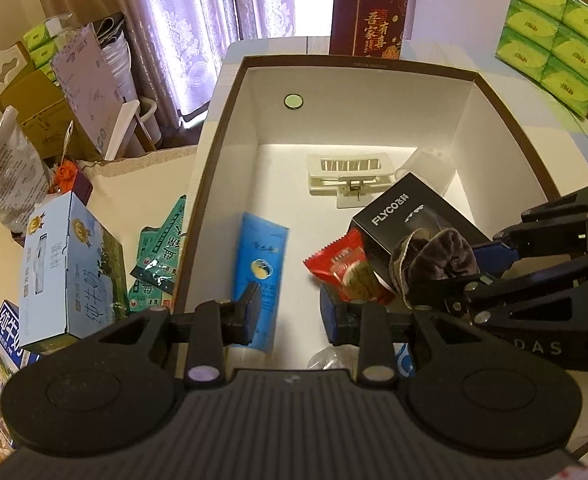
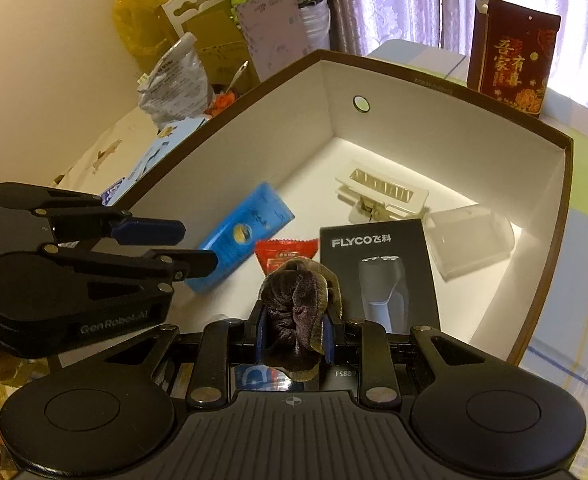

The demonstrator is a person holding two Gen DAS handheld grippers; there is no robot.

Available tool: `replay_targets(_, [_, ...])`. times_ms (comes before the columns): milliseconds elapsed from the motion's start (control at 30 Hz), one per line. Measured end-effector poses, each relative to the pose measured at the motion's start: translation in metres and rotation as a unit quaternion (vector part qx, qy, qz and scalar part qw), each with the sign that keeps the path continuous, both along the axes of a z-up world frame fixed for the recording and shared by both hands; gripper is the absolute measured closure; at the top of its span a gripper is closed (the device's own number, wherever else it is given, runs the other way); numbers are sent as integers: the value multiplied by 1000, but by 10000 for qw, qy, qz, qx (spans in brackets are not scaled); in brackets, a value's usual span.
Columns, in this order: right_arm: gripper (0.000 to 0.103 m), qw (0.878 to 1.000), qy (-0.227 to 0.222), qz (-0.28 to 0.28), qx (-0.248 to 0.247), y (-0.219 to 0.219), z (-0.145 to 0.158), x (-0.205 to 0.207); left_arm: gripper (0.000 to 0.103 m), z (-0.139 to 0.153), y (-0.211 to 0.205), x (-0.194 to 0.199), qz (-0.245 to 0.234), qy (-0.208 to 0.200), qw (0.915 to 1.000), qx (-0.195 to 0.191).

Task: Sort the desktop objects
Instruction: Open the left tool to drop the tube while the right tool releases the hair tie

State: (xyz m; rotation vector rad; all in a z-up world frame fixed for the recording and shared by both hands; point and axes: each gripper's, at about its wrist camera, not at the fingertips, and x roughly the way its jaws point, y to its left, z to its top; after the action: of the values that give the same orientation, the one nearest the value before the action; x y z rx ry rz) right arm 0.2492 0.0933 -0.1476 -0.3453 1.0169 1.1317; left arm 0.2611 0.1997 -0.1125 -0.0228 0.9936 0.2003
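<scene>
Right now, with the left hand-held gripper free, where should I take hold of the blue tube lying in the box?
Grip the blue tube across its narrow width at mid-body, from above. It lies flat on the box floor with both long sides clear; the left hand-held gripper is already open over its lower end.

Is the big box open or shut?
Open. The big box has no lid on; you can see the blue tube lying inside.
</scene>
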Motion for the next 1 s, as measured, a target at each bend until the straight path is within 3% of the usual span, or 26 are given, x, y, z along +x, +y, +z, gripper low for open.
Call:
replay_targets(333, [79,9997,-133,137,168,7,2,-7,76,6,6,-7,113,-55,9999,-33])
replay_targets(500, [42,9969,-603,109,490,5,7,-12,76,12,8,-11,183,-115,9998,-20])
replay_targets(833, [20,9969,-618,129,479,-4,10,-13,67,19,9,-18,282,-182,9994,-78])
replay_targets(1000, [9,9972,-616,59,409,-11,15,-15,55,23,8,-21,367,-225,9990,-91])
